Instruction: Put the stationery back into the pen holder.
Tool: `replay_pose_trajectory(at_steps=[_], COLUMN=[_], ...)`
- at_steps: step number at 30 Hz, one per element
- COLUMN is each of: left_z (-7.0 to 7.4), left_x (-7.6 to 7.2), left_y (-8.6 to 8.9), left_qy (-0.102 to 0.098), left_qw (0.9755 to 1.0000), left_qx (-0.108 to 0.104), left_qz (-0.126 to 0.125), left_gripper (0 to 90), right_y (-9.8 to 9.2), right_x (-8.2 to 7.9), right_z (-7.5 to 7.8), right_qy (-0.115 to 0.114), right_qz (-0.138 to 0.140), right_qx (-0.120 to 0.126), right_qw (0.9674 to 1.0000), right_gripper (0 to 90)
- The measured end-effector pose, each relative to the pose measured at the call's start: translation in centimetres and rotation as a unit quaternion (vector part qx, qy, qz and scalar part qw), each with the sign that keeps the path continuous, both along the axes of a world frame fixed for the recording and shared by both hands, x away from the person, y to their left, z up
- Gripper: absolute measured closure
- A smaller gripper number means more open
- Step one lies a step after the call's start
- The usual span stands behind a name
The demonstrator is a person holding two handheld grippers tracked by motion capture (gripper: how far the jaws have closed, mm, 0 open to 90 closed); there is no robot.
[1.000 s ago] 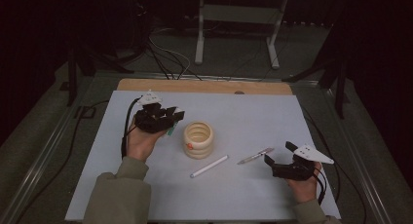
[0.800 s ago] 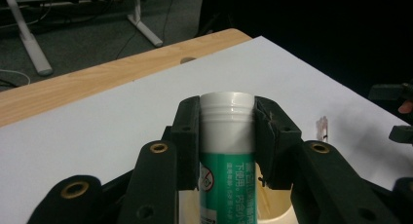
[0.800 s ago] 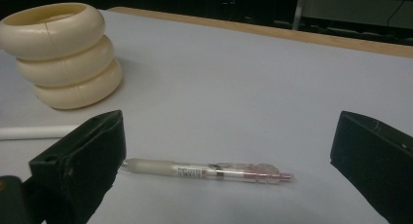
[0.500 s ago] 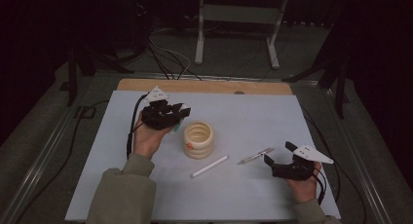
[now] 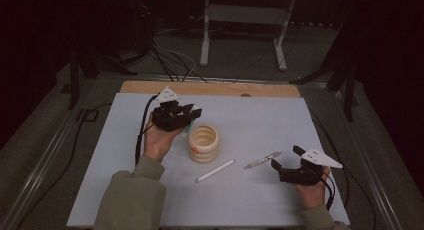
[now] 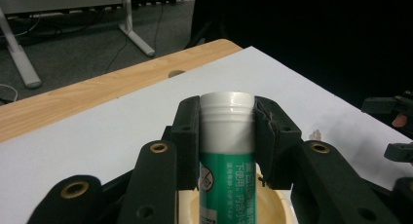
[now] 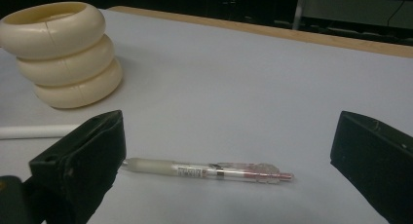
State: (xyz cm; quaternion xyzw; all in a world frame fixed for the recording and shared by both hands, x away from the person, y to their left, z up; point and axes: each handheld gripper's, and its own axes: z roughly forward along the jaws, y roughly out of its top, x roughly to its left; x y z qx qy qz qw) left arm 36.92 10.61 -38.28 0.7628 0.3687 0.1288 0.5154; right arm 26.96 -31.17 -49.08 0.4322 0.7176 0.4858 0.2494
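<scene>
My left gripper (image 5: 184, 114) is shut on a green tube with a white cap (image 6: 227, 151), which stands upright between the jaws. The tube's lower end hangs over the mouth of a cream ringed holder (image 5: 203, 143) at the table's middle; the holder's rim (image 6: 272, 207) lies just beneath the tube. My right gripper (image 5: 286, 158) rests near the right front with its jaws wide open and nothing between them. A clear pen (image 7: 209, 171) lies on the sheet just ahead of those jaws (image 5: 262, 160).
A white stick (image 5: 215, 171) lies flat in front of the holder (image 7: 58, 53). The white sheet (image 5: 250, 115) covers the table, with a wooden strip (image 5: 210, 88) along its far edge. Cables and a metal stand are on the floor beyond.
My left gripper has drifted a little to the right with the tube, closer over the holder. The right gripper has stayed put.
</scene>
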Motion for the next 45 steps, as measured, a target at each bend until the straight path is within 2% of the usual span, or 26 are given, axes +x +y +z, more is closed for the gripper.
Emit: replay_pose_trajectory(at_steps=[14, 25, 45], left_z=[-0.4, -1.2, -2.2], left_x=[0.5, 0.9, 1.2], left_y=[-1.8, -2.9, -3.8], left_qy=[0.002, 0.007, 0.011], left_qw=[0.9999, 0.9999, 0.9995], left_qx=[0.001, 0.005, 0.017], left_qz=[-0.010, -0.015, -0.023], left_gripper=[66.0, 65.9, 65.5], right_y=[0.0, 0.0, 0.0], right_x=[0.0, 0.0, 0.0], right_z=[0.0, 0.0, 0.0], right_qy=[-0.001, -0.001, -0.001], right_qz=[0.001, 0.001, 0.002], right_qx=[0.000, -0.001, -0.002], right_qw=[1.0000, 1.0000, 1.0000], right_gripper=[0.3, 0.3, 0.3])
